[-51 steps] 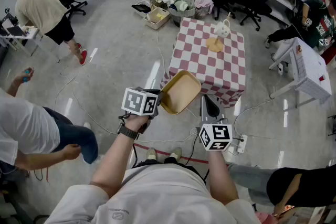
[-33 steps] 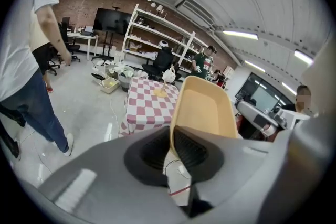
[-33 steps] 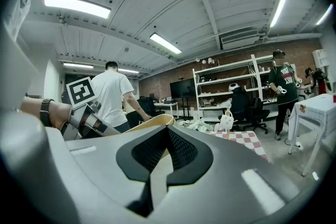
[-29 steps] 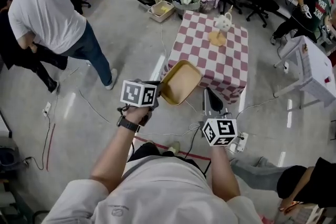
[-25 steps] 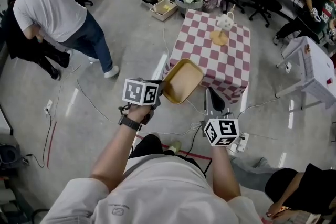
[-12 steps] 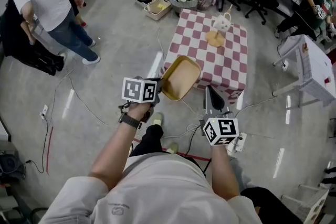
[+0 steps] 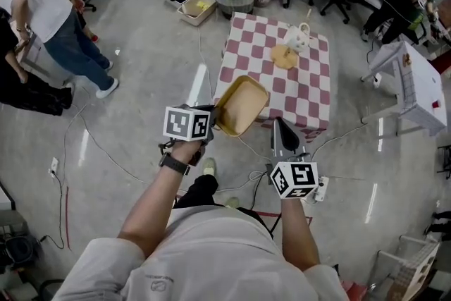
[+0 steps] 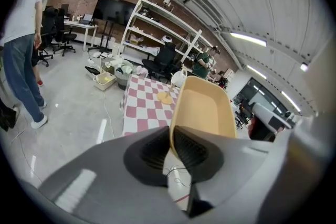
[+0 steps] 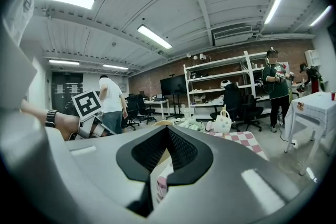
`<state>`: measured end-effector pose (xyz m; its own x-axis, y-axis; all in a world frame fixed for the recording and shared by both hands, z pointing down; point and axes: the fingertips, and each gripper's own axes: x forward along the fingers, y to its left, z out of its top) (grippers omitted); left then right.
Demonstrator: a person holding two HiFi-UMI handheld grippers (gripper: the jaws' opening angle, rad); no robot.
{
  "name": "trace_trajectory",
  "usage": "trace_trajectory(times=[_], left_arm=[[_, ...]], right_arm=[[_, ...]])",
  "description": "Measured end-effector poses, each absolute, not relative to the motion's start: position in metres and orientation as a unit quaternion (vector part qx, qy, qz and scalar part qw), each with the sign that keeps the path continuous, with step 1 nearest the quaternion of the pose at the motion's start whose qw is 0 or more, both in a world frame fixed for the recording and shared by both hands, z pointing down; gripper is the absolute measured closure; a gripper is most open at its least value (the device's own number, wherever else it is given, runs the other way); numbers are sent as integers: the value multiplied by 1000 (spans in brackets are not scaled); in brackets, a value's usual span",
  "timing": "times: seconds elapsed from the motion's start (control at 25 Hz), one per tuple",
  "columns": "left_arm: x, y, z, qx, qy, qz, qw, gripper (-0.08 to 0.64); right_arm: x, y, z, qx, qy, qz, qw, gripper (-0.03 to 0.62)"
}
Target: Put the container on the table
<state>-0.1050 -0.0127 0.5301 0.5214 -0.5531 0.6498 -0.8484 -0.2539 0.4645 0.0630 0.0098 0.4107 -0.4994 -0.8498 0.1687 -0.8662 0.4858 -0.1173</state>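
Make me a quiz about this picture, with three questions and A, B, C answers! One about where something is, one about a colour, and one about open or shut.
1. Where is the container?
A. On the table
B. On the floor
C. In the air, held by the left gripper

2. What does the table's cloth look like?
A. Red and white checks
B. Plain blue
C. Green stripes

3. How are the right gripper jaws?
A. Wide apart
B. Together, holding nothing
C. Shut on a cup

Answers:
1. C: the left jaws pinch its rim, short of the table.
2. A: the head view shows the checks.
3. B: the jaws meet, empty.
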Motion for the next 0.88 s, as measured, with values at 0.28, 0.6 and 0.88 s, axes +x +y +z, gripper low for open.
trace_trajectory(times=[0.28,0.6,0.88], left_arm=[[-110,-68,554,784,-417,206,412,529],[-99,-105,582,791,-384,241,411,529],[-69,-144,615,793,-357,285,402,529]], right_arm=[[46,-37,421,528,-842,103,48,583],[42,-72,432,542,-830,119,51,583],[63,-119,457,545,-825,141,52,583]])
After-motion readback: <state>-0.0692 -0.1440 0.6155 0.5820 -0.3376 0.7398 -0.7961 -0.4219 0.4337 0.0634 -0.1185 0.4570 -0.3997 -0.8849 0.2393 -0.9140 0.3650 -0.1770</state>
